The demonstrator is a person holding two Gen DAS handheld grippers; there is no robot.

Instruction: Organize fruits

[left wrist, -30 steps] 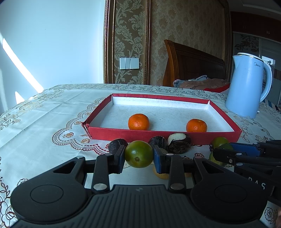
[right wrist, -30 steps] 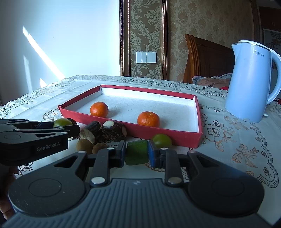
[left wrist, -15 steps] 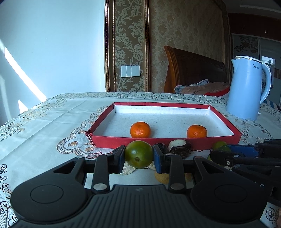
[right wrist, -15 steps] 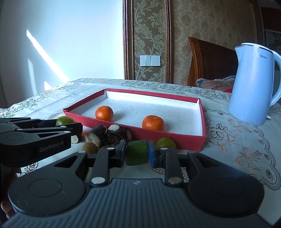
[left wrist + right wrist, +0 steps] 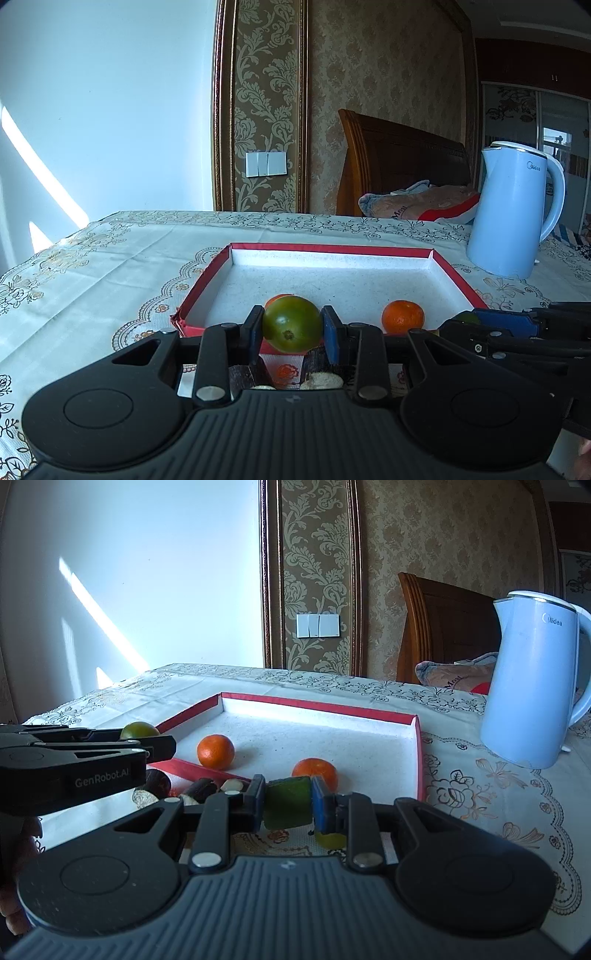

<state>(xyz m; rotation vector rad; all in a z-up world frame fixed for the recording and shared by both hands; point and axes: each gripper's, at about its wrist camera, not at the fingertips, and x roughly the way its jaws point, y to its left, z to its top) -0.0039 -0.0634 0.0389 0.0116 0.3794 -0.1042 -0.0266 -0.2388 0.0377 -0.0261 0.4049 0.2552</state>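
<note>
Over on the left, the left gripper point(image 5: 292, 329) is up off the worktop point(image 5: 110, 266), its fingers point(image 5: 252, 328) clamped on a round green fruit point(image 5: 292, 323). That fruit hangs right at the near wall of the red tray point(image 5: 199, 291), just above the rim. From the right wrist camera, the same gripper point(image 5: 162, 744) pokes in from the left edge, and the green fruit point(image 5: 139, 730) peeks out over it, beside the tray's left wall.

Down on the cloth below the left gripper lie dark brown nuts point(image 5: 317, 363), some showing a pale cut face. In the right view they sit in a loose heap point(image 5: 201, 788) just outside the tray's near-left corner.

Inside the tray point(image 5: 419, 760), two oranges on the white floor: the left orange point(image 5: 215, 751) near the left wall, the right orange point(image 5: 316, 771) closer to the near wall. The left camera shows only a sliver of the left one point(image 5: 277, 297) behind the held fruit, and the other orange point(image 5: 403, 316) in full.

Moving right, the right gripper point(image 5: 288, 805) has its fingers point(image 5: 320, 805) squeezed on a blocky green piece of fruit point(image 5: 287, 803), held in front of the tray's near wall. A yellow-green fruit point(image 5: 331, 839) rests on the cloth under it.

Far right, a pale blue kettle point(image 5: 532, 686) stands on the worktop, well apart from the tray.
</note>
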